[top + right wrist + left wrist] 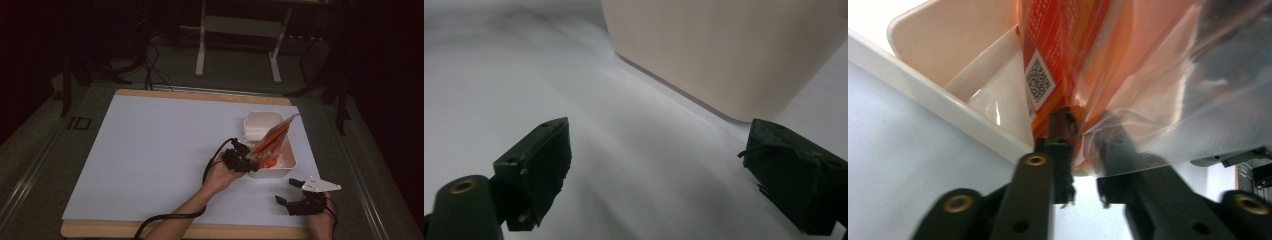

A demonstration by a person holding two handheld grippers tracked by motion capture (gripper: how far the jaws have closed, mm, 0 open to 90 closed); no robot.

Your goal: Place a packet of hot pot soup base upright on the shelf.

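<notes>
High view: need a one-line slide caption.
Left gripper holds an orange packet tilted over a white bin; right gripper waits open beside it.

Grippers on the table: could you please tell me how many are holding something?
1. The left gripper pinches the orange packet over the white bin; the right gripper is open and holds nothing.

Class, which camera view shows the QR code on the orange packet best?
The left gripper view: the QR code on the orange packet is close and sharp. The high view shows the packet too small; the right gripper view shows the white tub.
</notes>
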